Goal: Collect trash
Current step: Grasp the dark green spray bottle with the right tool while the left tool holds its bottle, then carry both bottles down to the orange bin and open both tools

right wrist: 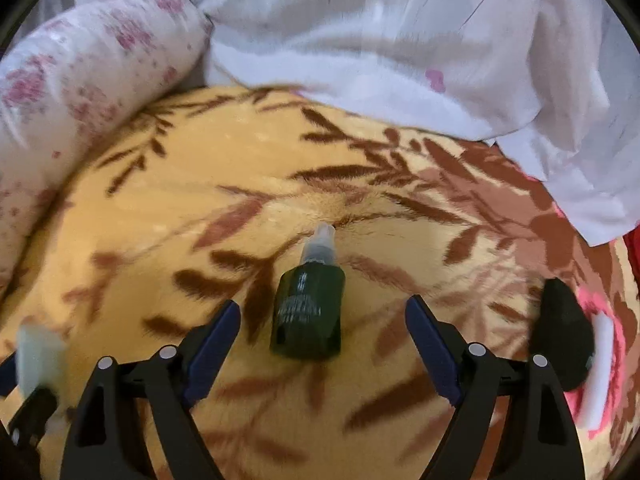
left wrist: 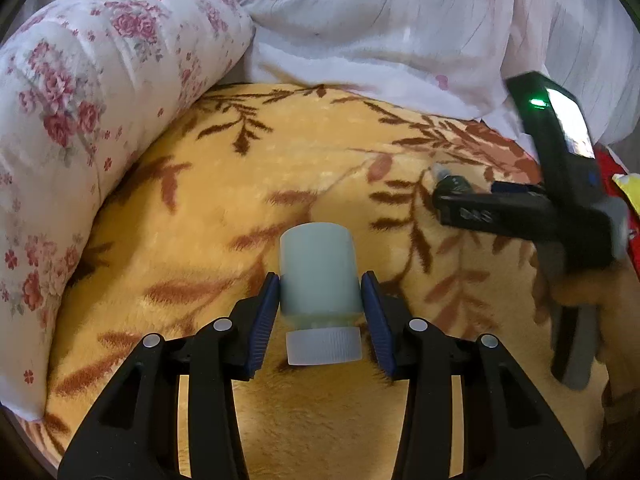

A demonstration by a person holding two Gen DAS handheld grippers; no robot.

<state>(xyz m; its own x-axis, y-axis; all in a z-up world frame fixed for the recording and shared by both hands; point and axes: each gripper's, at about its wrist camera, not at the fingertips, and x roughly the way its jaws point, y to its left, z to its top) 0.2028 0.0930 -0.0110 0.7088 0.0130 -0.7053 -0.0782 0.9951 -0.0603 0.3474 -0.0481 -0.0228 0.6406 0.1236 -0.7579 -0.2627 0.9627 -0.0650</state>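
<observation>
A pale blue plastic bottle with a white screw cap lies on the yellow leaf-patterned blanket, cap towards the camera. My left gripper is shut on the bottle, its blue pads pressed to both sides. The bottle also shows at the left edge of the right wrist view. A dark green spray bottle with a clear nozzle lies on the blanket between the wide-open fingers of my right gripper. The right gripper also shows in the left wrist view, with the spray bottle at its tip.
A floral-print pillow curves along the left. White sheer fabric is heaped at the back. A black object and a white strip lie on the pink-patterned blanket at right. Red and yellow items show at the far right.
</observation>
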